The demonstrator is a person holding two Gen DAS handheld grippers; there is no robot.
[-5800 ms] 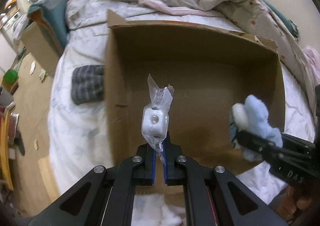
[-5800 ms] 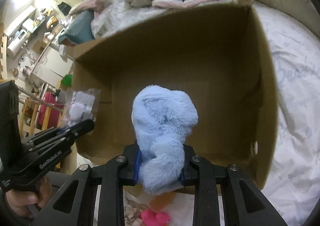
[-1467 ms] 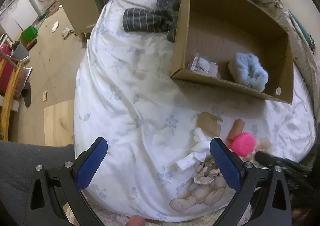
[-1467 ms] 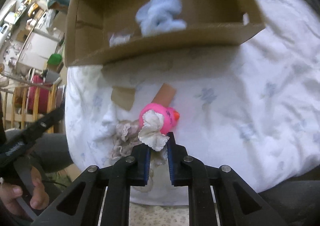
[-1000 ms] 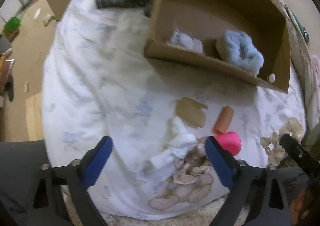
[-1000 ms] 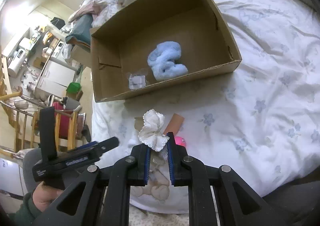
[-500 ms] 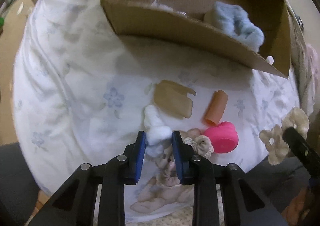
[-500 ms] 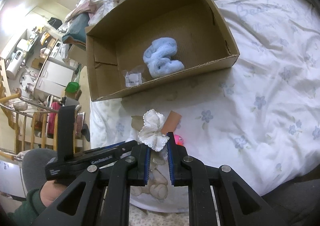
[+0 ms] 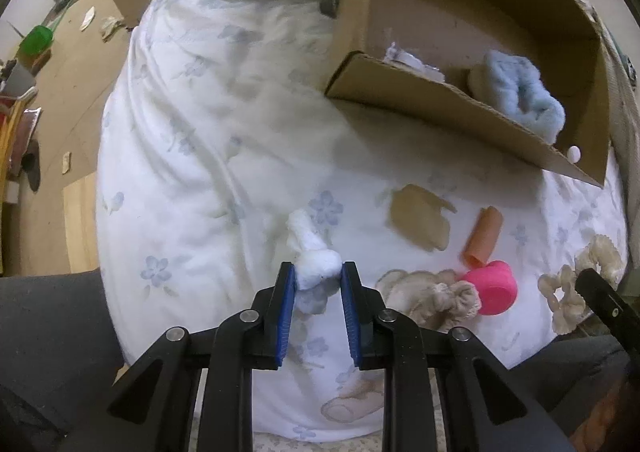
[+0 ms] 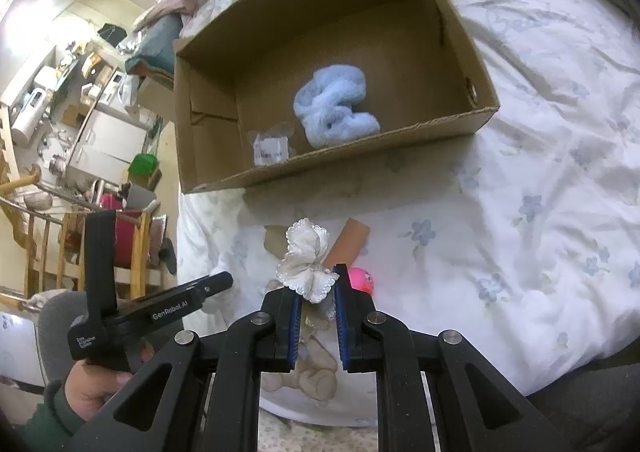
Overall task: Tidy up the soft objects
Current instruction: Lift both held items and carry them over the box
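A white fluffy piece is clamped between the blue fingers of the left gripper, just above the flowered bed sheet. A cream lace scrunchie is pinched by the right gripper — held over the near edge of the bed. In the cardboard box a light blue plush and a small plastic packet are seen lying. On the sheet near the box lie a pink cup, an orange tube and a tan scrunchie.
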